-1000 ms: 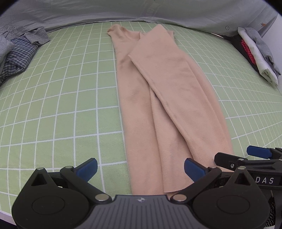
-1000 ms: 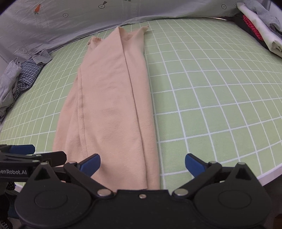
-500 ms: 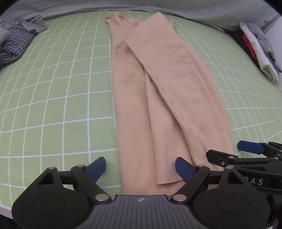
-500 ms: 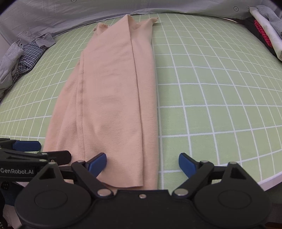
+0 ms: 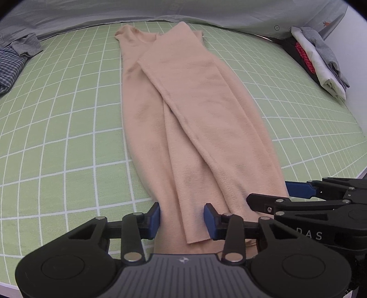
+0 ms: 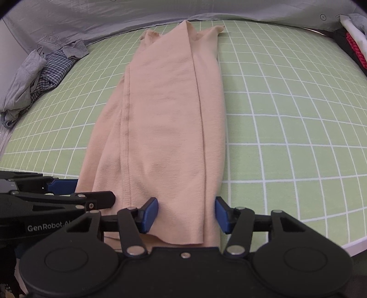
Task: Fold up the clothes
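A peach garment (image 5: 195, 114) (image 6: 165, 110) lies as a long narrow strip on the green grid sheet (image 5: 68, 114), with one side folded over the middle. Both grippers are at its near hem, side by side. My left gripper (image 5: 182, 220) straddles the hem's left part. Its jaws are closing with the cloth flat between the blue pads. My right gripper (image 6: 187, 214) straddles the right part, and its jaws are closing too over flat cloth. Each gripper shows in the other's view: the right gripper (image 5: 277, 194) and the left gripper (image 6: 87, 191).
A heap of grey and checked clothes (image 5: 13, 59) (image 6: 34, 78) sits at the far left. A stack of folded clothes (image 5: 321, 64) (image 6: 353, 39) lies at the far right. Grey fabric (image 5: 183, 11) rises behind the sheet. The sheet's near edge (image 6: 353, 243) runs beside my right gripper.
The jaws of both grippers have narrowed from wide open to about hem-section width. Both views have tipped slightly, with the garment's near hem now between the pads.
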The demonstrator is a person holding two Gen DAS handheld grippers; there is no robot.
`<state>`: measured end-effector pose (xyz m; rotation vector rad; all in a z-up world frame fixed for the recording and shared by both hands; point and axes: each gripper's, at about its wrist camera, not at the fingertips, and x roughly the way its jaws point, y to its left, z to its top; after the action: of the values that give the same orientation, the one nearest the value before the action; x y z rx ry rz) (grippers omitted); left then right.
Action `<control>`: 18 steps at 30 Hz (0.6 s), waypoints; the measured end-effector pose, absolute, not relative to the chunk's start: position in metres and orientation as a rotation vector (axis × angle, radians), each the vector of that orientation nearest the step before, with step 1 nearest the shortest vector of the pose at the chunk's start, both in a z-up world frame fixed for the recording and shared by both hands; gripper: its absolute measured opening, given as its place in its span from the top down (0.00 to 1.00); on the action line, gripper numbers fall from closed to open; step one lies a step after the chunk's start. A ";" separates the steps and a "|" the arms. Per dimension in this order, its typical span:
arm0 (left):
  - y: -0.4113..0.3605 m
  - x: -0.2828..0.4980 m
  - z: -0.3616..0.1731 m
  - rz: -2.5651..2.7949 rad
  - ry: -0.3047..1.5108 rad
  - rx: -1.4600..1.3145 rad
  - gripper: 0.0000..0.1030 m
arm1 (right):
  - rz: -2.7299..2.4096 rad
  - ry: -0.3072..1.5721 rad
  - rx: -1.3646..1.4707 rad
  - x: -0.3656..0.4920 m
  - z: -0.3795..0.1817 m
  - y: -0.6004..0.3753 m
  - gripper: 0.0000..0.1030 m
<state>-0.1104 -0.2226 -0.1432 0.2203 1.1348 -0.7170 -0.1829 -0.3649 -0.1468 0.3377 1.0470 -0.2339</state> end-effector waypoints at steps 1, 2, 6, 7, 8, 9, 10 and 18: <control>-0.223 -0.110 -0.144 -0.725 1.139 0.212 0.69 | -0.221 1.048 0.354 -0.183 -0.146 -0.365 0.60; -0.224 -0.109 -0.144 -0.726 1.143 0.205 0.72 | -0.209 1.048 0.370 -0.182 -0.146 -0.365 0.68; -0.220 -0.103 -0.143 -0.731 1.164 0.151 0.86 | -0.204 1.042 0.380 -0.183 -0.142 -0.366 0.87; -0.220 -0.101 -0.141 -0.734 1.168 0.135 0.86 | -0.202 1.043 0.383 -0.183 -0.141 -0.367 0.87; -0.219 -0.100 -0.138 -0.740 1.171 0.118 0.87 | -0.199 1.039 0.397 -0.184 -0.138 -0.369 0.87; -0.218 -0.098 -0.134 -0.747 1.173 0.101 0.87 | -0.194 1.030 0.409 -0.185 -0.134 -0.370 0.88; -0.218 -0.097 -0.129 -0.756 1.170 0.076 0.87 | -0.184 1.016 0.411 -0.185 -0.127 -0.370 0.88; -0.220 -0.081 -0.065 -0.818 1.054 -0.068 0.87 | -0.103 0.864 0.378 -0.178 -0.063 -0.373 0.88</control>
<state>-0.0811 -0.2199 -0.0651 -0.0681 1.0536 -0.8176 -0.1781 -0.3731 -0.0627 0.3775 0.8637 -0.1027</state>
